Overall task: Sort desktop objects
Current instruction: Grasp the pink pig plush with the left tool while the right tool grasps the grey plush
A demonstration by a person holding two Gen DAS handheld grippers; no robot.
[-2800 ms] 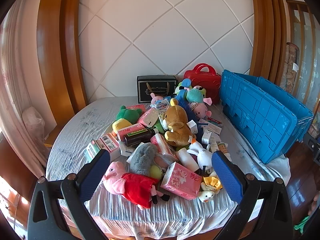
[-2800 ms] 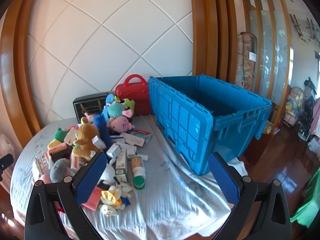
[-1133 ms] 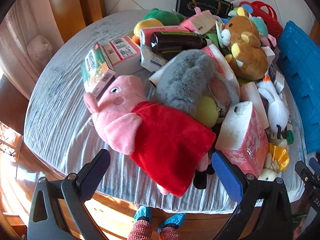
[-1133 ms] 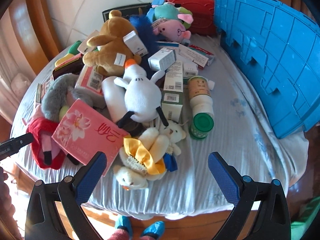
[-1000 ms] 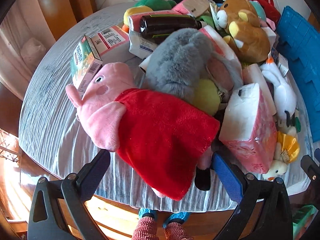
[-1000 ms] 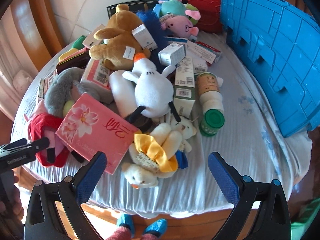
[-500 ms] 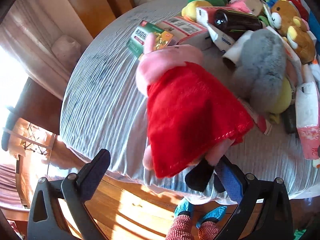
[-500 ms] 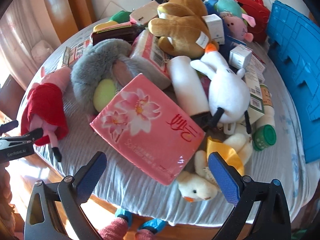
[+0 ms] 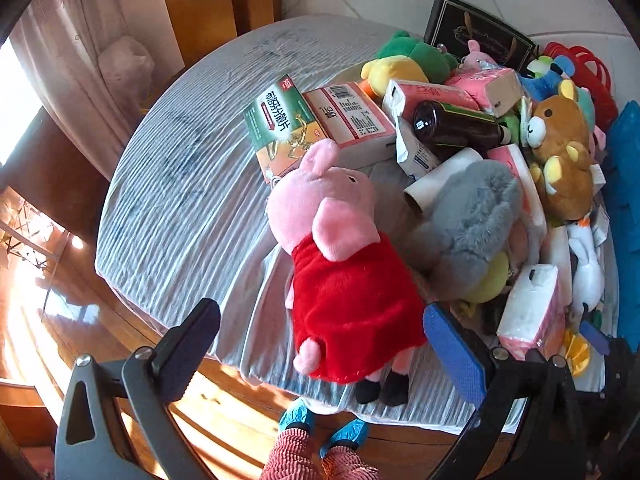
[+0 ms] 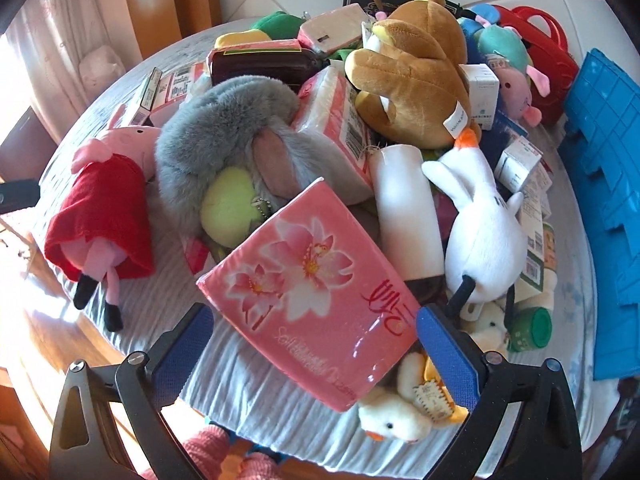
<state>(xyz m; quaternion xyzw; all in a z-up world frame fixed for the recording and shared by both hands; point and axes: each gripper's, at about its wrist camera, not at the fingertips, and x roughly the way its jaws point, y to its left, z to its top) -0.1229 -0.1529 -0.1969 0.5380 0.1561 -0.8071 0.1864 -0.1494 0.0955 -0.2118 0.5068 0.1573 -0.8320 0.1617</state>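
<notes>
While both tools hover above the cluttered surface (image 9: 172,200), the left gripper (image 9: 320,340) spreads its jaws wide around a red-dressed pig plush (image 9: 340,264); the right gripper (image 10: 314,344) gapes over a pink tissue pack (image 10: 312,280), blue crate (image 10: 604,184) beyond.

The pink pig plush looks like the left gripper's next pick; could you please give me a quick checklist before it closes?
1. Left gripper open: ok.
2. Pig plush between the fingers: ok, red dress lies in the gap.
3. Pig free of other items: not ok, grey plush presses its side and its ear overlaps the green box.
4. Right gripper out of the way: ok, over the pink tissue pack.
5. Blue crate interior free: cannot tell.
</notes>
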